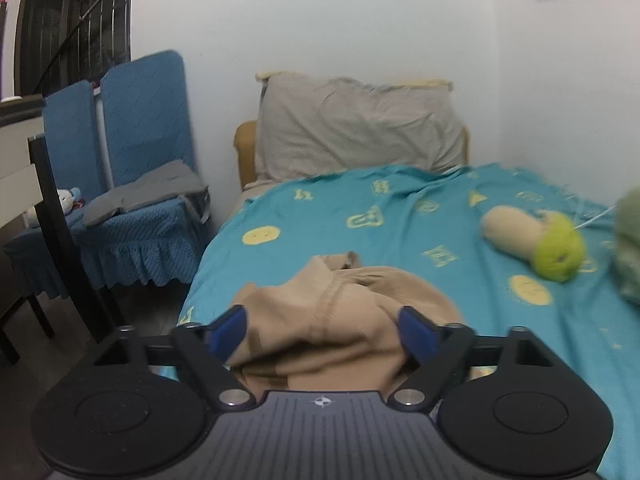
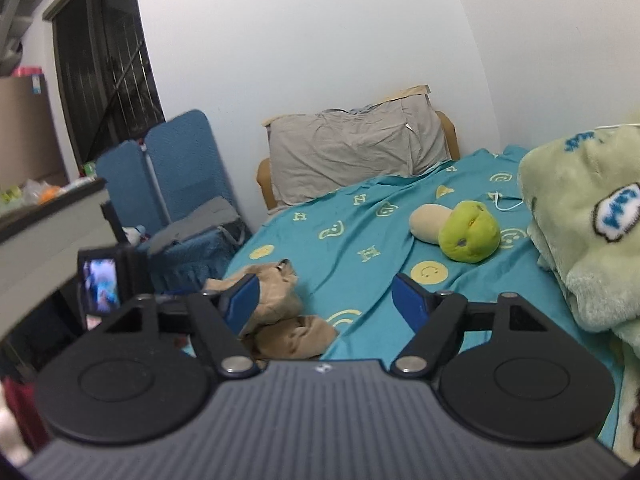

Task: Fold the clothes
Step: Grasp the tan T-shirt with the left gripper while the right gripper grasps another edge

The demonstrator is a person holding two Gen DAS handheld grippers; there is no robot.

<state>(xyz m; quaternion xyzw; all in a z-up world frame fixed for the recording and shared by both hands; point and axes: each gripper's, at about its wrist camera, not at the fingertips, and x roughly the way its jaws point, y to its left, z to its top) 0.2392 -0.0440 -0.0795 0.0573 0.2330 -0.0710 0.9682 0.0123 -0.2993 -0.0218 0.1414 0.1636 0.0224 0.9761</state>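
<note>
Likely light and limp: tan garment (image 1: 340,316) is thin, stretchy-looking knit, no stiffness, will sag and drape from any pinch point. Probably a little slippery on the pads; take a doubled edge, not a single layer. Best hold, by my judgement, is the ribbed seam or band running up its middle, or a hem corner once one is found.

Looks: beige, crumpled in a heap, folds bunched, shape unreadable. Cannot tell sleeves or legs from this.

Position: near edge of the bed, on the teal bedspread (image 1: 384,232), well apart from the green plush toy (image 2: 468,236) and the grey pillow (image 1: 356,128).

Left gripper (image 1: 322,330): jaws spread wide, blue pads either side of the heap, pinching nothing.

Right gripper (image 2: 324,300): also spread, empty; the garment sits toward its left finger, bedspread between the pads.
</note>
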